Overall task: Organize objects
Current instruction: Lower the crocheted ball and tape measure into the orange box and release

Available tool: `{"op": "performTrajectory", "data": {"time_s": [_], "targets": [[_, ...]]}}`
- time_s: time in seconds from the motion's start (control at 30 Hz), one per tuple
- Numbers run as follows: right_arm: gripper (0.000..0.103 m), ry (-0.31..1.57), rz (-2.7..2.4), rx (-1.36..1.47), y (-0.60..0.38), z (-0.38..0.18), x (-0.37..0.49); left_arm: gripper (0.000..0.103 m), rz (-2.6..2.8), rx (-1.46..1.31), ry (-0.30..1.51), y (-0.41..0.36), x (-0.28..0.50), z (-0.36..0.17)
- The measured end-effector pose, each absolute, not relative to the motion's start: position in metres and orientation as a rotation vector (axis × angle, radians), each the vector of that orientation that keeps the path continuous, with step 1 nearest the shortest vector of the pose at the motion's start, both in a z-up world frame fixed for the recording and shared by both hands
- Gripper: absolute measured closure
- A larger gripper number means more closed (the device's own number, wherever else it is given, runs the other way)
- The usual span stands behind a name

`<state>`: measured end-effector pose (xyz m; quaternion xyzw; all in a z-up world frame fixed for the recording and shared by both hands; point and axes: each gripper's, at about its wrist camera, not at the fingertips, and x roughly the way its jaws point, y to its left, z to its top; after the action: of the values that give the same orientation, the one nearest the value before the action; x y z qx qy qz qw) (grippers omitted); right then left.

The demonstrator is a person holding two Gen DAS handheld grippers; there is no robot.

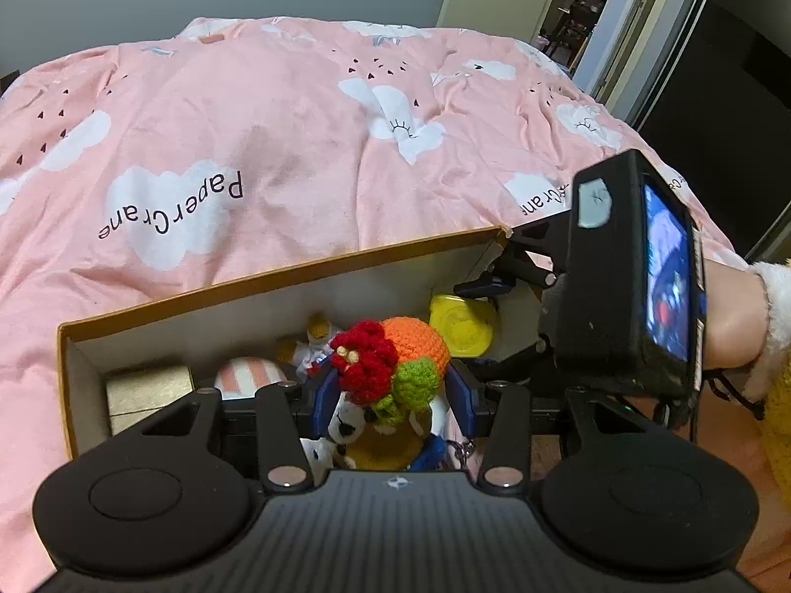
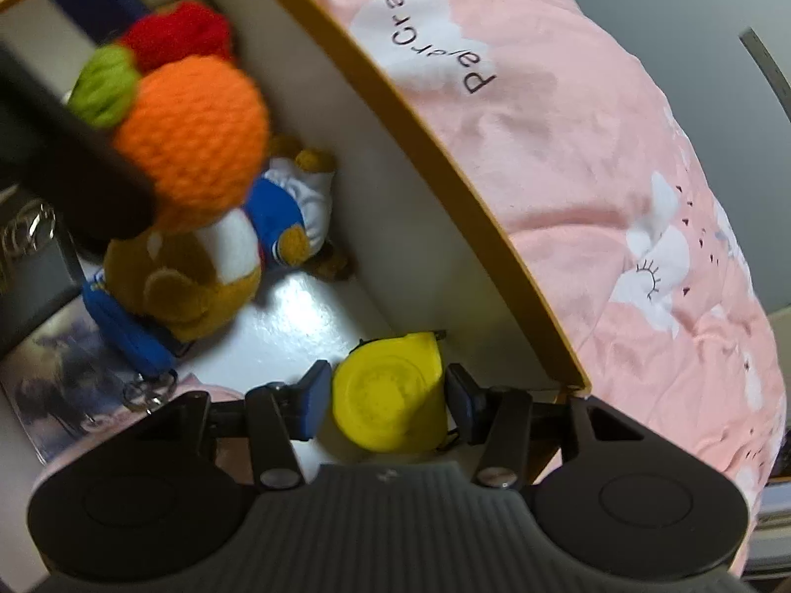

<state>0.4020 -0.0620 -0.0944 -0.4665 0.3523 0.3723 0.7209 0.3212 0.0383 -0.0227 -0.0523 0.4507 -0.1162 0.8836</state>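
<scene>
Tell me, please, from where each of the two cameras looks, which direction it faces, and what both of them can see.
Left wrist: sits behind the left gripper, looking over the cardboard box toward the pink duvet; the right gripper and a hand show.
Right wrist: sits behind the right gripper, looking down into the box corner at the yellow tape measure; a dark bar crosses upper left.
Shared: box, duvet, tape measure, crochet toy.

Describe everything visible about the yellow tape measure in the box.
The yellow plastic tape measure has a rounded case with a circular recessed face and a dark tab at one corner. It sits on the white floor of the cardboard box, in a corner, between the right gripper's open blue-padded fingers.
</scene>
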Motion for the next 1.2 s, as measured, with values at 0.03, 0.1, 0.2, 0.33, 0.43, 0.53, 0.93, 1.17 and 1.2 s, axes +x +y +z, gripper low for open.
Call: {"op": "performTrajectory", "data": {"time_s": [0.03,0.1,0.2,0.33,0.43,0.53,0.93,1.17,1.2], "targets": [[0.049,0.775,0.823,-1.038,-0.063,-0.094,0.402,0.050,-0.242,-0.104,0.942,0.037,0.323,-0.024],[0.048,0.772,0.816,-1.034,-0.066,-0.093,0.402,0.050,-0.243,-0.097,0.947,0.035,0.325,-0.025],[0.048,0.741,0.796,-1.038,-0.072,-0.088,0.400,0.050,-0.238,-0.086,0.947,0.032,0.327,-0.026],[0.047,0.683,0.767,-0.971,-0.089,-0.068,0.388,0.050,-0.253,-0.051,0.940,0.024,0.332,-0.024],[0.047,0.646,0.745,-0.798,-0.113,-0.042,0.373,0.050,-0.274,0.025,0.941,0.010,0.337,-0.027],[0.042,0.636,0.674,-0.671,-0.134,-0.028,0.362,0.050,-0.300,0.124,0.957,-0.010,0.341,-0.035],[0.042,0.722,0.586,-0.375,-0.175,-0.027,0.364,0.047,-0.205,0.226,1.049,-0.034,0.375,-0.063],[0.042,0.736,0.604,-0.331,-0.178,-0.036,0.362,0.044,-0.164,0.208,1.037,-0.031,0.378,-0.062],[0.042,0.735,0.602,-0.329,-0.178,-0.037,0.363,0.044,-0.158,0.200,1.028,-0.030,0.377,-0.060]]}}
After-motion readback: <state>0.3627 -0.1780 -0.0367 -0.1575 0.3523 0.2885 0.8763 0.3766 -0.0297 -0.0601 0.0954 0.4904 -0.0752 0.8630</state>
